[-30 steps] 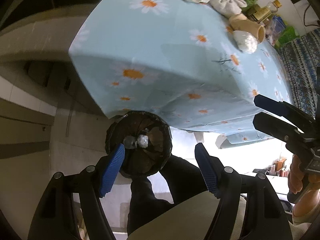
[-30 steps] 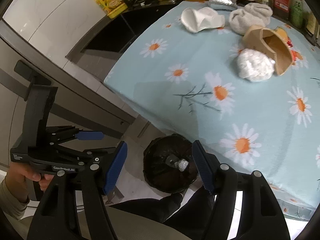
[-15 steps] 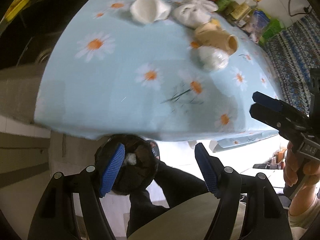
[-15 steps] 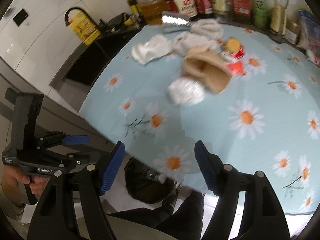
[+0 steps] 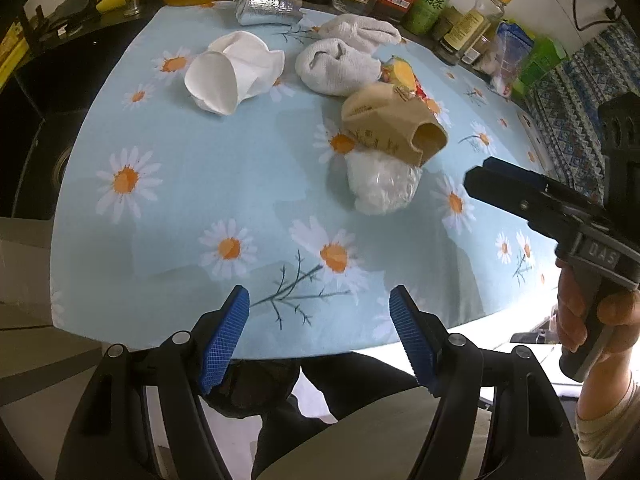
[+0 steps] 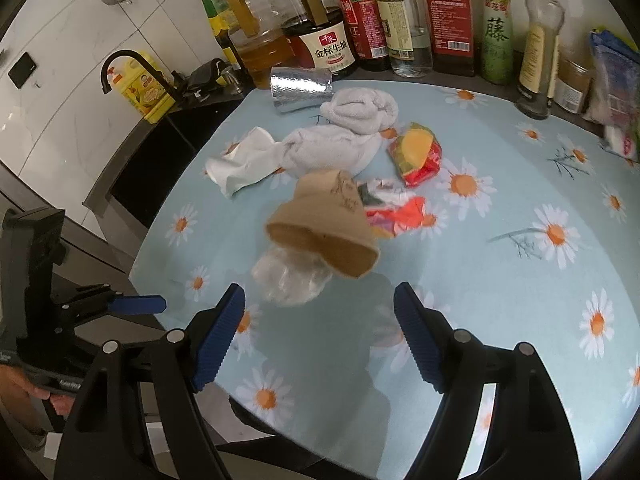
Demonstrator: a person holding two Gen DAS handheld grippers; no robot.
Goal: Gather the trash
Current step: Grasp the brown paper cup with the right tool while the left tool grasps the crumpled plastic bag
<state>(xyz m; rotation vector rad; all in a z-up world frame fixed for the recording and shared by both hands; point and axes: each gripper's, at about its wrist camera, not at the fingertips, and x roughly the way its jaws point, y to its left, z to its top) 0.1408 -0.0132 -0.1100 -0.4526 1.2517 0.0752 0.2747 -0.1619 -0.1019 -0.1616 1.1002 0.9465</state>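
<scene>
Both our tongs gape empty, right gripper (image 6: 318, 332) just widening; crumpled clear bag (image 6: 290, 278) looks, probably, light and squashy, pinch mid-bulge.

A crumpled clear plastic wad (image 5: 382, 184) lies on the daisy-print cloth, touching the mouth end of a brown paper cup (image 5: 394, 126) tipped on its side — its open rim partly over the wad. Behind them sit red-and-yellow snack wrappers (image 6: 416, 154), crushed. A white paper cup (image 5: 230, 74), also on its side, lies to the left, well apart. A silver foil pouch (image 5: 268, 0) rests at the far edge, by the bottles.
</scene>
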